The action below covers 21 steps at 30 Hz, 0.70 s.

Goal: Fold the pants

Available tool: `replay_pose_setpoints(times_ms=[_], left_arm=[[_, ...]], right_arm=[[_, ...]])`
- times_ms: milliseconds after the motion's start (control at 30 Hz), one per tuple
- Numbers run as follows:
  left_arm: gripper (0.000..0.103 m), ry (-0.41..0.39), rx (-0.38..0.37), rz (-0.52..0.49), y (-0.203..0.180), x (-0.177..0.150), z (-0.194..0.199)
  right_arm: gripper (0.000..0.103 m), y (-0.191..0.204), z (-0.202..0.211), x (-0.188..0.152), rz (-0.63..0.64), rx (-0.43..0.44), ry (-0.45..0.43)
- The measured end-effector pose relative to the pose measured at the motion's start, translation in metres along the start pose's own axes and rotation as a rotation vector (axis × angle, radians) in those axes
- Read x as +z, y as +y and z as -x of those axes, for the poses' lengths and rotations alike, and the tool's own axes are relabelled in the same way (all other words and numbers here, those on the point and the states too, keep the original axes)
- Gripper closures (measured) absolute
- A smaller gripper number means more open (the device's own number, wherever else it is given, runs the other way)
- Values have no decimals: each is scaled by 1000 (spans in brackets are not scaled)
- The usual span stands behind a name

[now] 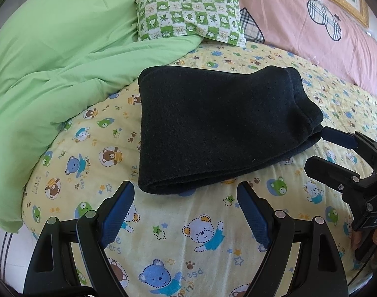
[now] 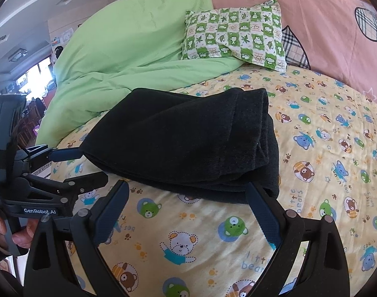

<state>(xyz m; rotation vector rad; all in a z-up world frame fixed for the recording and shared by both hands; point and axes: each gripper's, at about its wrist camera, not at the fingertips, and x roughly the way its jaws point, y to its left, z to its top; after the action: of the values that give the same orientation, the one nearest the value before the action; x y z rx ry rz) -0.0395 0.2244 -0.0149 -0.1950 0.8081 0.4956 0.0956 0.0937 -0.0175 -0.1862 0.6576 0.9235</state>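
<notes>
1. Left gripper (image 1: 186, 212): one. Jaws spread wide, blue pads facing each other, nothing between them. It hangs just short of the near folded edge of the pants, apart from the cloth. It also shows at the left of the right wrist view (image 2: 89, 165), one blue finger close to the pants' left side; whether it touches cannot be told.

2. Right gripper (image 2: 188, 210): one. Jaws likewise wide apart and holding nothing. Its right finger (image 2: 260, 210) overlaps the near right corner of the pants in the picture; contact cannot be told. In the left wrist view (image 1: 322, 151) it sits at the pants' right side, upper blue finger tip at the cloth edge.

3. Pants (image 1: 213, 126): one pair, black and fleecy, folded into a thick rectangular bundle of several layers. It lies flat on the bed sheet, in the middle of the bed, between the two grippers and just beyond both.

4. Bed sheet (image 1: 188, 242): one, yellow, printed with cartoon bears. It bears everything listed here.

5. Green blanket (image 1: 52, 74): one, plain light green, heaped to the left of the pants and behind them, its edge near the pants' far left corner.

6. Small pillow (image 1: 191, 14): one, green-and-white checked with leaf and animal squares, resting on the blanket's edge beyond the pants.

7. Pink pillow (image 1: 300, 19): pink with plaid bear outlines, furthest back, along the right; how many cannot be told.

No containers in view.
</notes>
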Motion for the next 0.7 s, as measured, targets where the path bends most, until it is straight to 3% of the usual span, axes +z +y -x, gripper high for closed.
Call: replay_pose_setpoints(times_ms=[700], left_arm=[[18, 0, -7, -8, -3, 3, -3]], right_arm=[[8, 3, -1, 4, 7, 5, -6]])
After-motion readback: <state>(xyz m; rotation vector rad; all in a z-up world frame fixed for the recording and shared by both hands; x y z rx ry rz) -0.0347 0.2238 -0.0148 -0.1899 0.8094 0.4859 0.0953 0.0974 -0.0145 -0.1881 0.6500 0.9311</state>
